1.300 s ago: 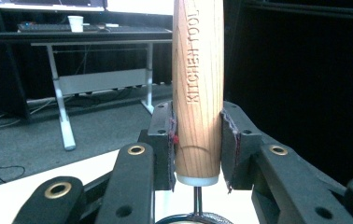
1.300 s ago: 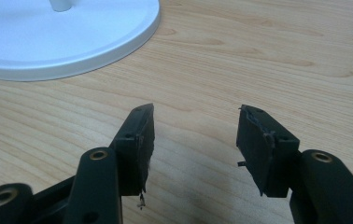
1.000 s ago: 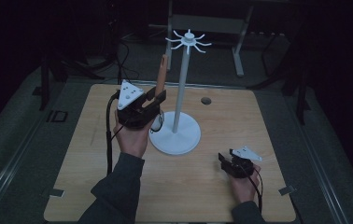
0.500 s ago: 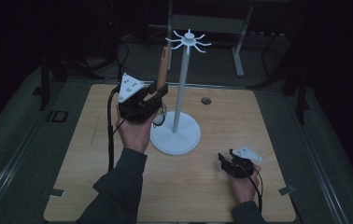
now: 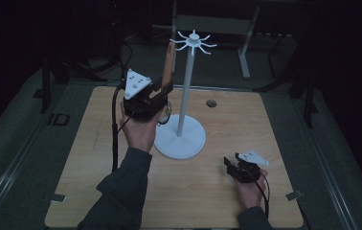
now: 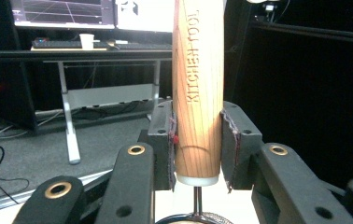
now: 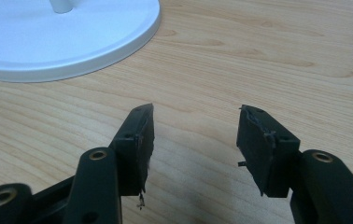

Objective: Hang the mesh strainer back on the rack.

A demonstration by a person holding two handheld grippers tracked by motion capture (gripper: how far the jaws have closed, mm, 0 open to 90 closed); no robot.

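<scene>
I have the left gripper point(image 5: 162, 93) raised over the far left part of the wooden table point(image 5: 97, 182), its jaws clamped from both sides on the wooden handle point(image 6: 198, 88) of a kitchen utensil. In the left gripper view the pads point(image 6: 170, 140) press flat against the handle low down, just above its white collar point(image 6: 197, 179), and the words "KITCHEN TOOL" run up the wood. A thin metal stem drops from the collar to what looks like a round wire mesh rim point(image 6: 188, 218) at the bottom edge, so this may be a small strainer, though I cannot tell for certain. From the high view the handle point(image 5: 168, 64) stands nearly upright, tilted slightly, with its top end close beside the spoked hook crown point(image 5: 193, 40) of the white hanging stand point(image 5: 184, 96). I cannot tell whether it touches a hook. The handle sits just left of the stand's pole, above the left edge of its round base point(image 5: 181, 141).

My right gripper point(image 5: 234, 167) rests low at the near right of the table, well apart from the stand. In the right gripper view point(image 7: 193, 135) its jaws stand wide apart with nothing between them, only bare wood grain below and the rim of the white base point(image 7: 118, 42) farther off.
</scene>
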